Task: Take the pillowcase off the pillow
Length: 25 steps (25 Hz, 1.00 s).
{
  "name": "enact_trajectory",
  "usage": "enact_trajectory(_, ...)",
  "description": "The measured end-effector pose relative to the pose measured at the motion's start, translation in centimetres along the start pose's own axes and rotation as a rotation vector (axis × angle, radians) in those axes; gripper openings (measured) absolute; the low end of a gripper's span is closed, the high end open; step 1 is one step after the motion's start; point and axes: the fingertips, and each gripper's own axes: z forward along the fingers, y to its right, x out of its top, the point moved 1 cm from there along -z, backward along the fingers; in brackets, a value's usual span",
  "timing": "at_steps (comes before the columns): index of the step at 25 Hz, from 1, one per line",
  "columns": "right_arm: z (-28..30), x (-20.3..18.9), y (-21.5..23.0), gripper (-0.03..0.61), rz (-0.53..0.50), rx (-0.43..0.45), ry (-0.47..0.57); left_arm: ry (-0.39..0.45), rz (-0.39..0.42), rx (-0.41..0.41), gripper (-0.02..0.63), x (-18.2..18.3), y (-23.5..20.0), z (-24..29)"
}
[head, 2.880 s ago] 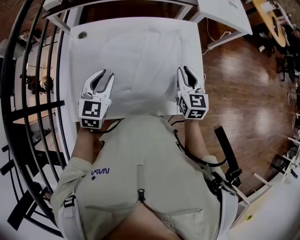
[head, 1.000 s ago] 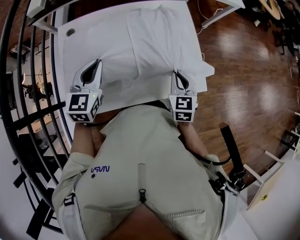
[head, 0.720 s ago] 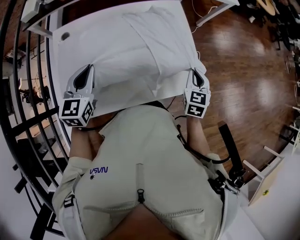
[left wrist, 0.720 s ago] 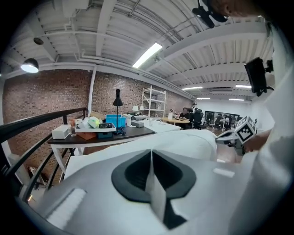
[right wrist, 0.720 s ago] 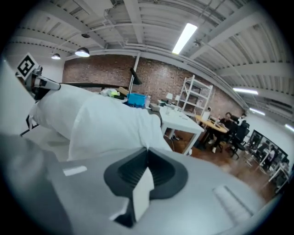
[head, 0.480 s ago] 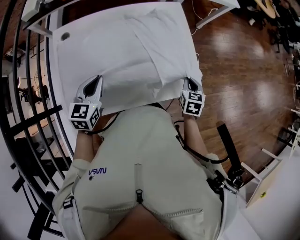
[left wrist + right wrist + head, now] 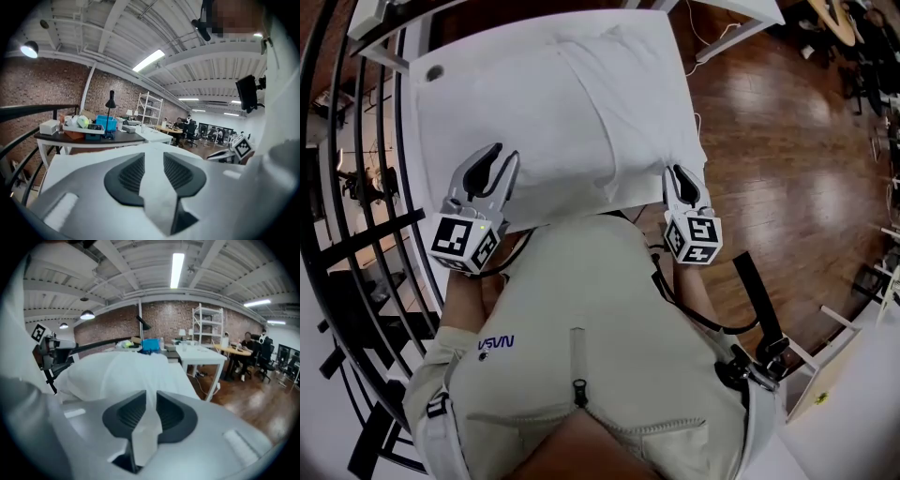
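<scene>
Table [image 7: 441,112]: one pillow [image 7: 609,94], one pillowcase [image 7: 572,173]; left hand-held gripper [image 7: 502,157], right hand-held gripper [image 7: 677,176] just opened astride hem

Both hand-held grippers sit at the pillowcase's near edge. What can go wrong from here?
1. Jaws of the left hand-held gripper and right hand-held gripper have just been opening, with pillowcase cloth between them: the hem may drop, forcing a regrasp.
2. The pillowcase's right corner seems to overhang the table above the floor; a one-sided pull might drag it off.
</scene>
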Motion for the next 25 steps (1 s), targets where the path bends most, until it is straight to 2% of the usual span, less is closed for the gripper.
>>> enact_trajectory(3, 0.0, 4.8, -1.6, 0.069, -0.052, 0.047, 0.129, 0.011, 0.063, 0.051, 0.192, 2.4, -1.7, 2.5)
enact_trajectory(6, 1.9, 8.4, -1.8, 0.123, -0.088, 0.101, 0.184, -0.017, 0.116, 0.053, 0.316, 3.7, -2.8, 6.3)
enact_trajectory(11, 5.7, 14.1, 0.2, 0.137, -0.124, 0.102, 0.256, -0.206, 0.212, 0.112, 0.343, 2.4, -5.6, 13.0)
enact_trajectory(15, 9.3, 16.8, 0.6, 0.138, -0.172, 0.121, 0.251, -0.376, 0.170, 0.112, 0.343, -1.7, -7.0, 16.0)
enact_trajectory(18, 11.6, 17.9, 0.5, 0.138, -0.190, 0.143, 0.233, -0.447, 0.147, 0.065, 0.304, -4.0, -6.3, 16.7)
enact_trajectory(23, 15.9, 18.4, -0.5, 0.138, -0.232, 0.186, 0.173, -0.512, 0.213, -0.030, 0.130, -6.1, -3.7, 16.0)
enact_trajectory(25, 17.8, 18.2, -0.7, 0.169, -0.242, 0.202, 0.122, -0.512, 0.233, -0.070, 0.081, -6.2, -2.1, 15.0)
